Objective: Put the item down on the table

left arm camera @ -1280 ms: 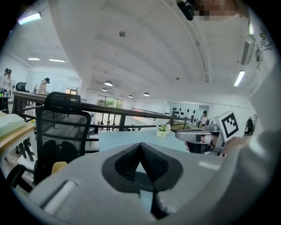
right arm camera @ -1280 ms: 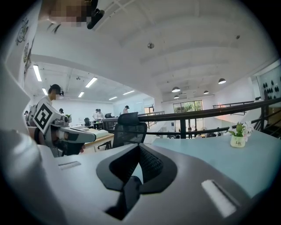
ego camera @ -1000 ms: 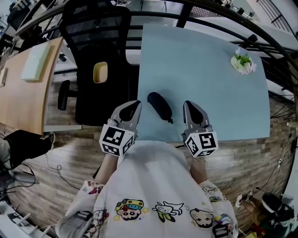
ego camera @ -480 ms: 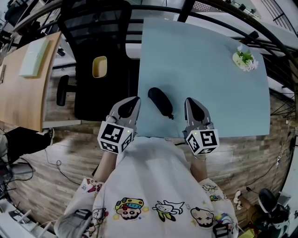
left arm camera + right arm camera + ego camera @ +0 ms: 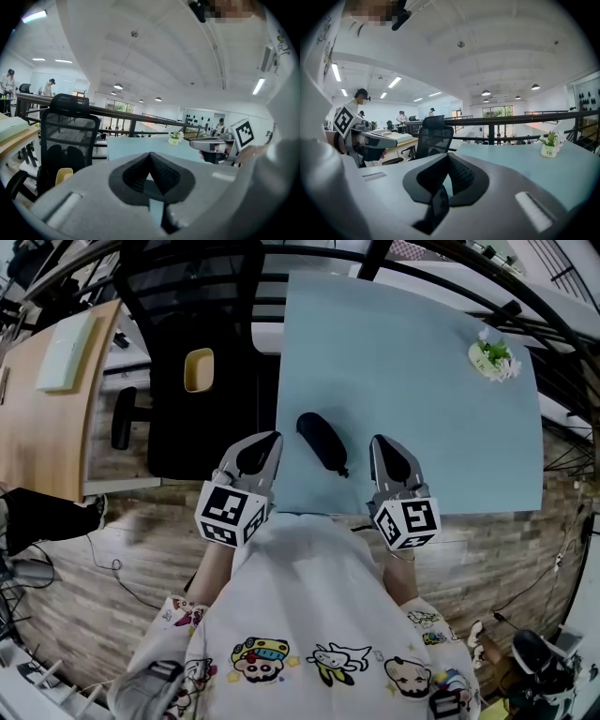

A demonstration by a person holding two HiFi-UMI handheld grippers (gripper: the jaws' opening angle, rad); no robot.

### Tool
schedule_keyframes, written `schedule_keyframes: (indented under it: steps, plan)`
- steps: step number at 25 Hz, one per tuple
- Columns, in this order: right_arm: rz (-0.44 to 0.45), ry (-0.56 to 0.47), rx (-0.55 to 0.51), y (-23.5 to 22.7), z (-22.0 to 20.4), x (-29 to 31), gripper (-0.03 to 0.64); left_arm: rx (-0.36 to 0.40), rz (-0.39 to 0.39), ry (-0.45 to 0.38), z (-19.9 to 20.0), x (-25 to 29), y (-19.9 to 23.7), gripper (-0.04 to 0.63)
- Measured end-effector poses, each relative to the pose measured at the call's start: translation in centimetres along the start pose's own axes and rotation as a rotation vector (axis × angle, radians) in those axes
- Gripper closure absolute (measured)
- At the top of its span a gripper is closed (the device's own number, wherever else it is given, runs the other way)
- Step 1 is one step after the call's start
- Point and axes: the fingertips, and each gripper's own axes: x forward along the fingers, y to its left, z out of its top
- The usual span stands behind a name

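Note:
The item, a black oblong pouch [image 5: 322,443], lies on the light blue table [image 5: 422,381] near its front edge, and neither gripper touches it. My left gripper [image 5: 271,439] hovers at the table's front left corner, left of the pouch. Its jaws are shut with nothing between them, and the left gripper view shows them meeting [image 5: 150,155]. My right gripper [image 5: 380,442] is held right of the pouch over the front edge, also shut and empty [image 5: 447,158]. Each gripper view shows the other gripper level beside it.
A small white pot with a green plant [image 5: 492,360] stands at the table's far right. A black office chair [image 5: 202,334] with a yellow cushion is left of the table, and a wooden desk [image 5: 47,418] lies beyond it. A railing runs behind the table.

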Motion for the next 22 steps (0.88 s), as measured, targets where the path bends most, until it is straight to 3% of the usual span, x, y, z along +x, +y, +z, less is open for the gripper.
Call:
schedule_keyframes:
  steps: [22]
  plan:
    - [-0.01,0.023,0.006,-0.23,-0.96,0.03,0.607,-0.006,0.002,0.008,-0.42,0.16,0.11,0.597]
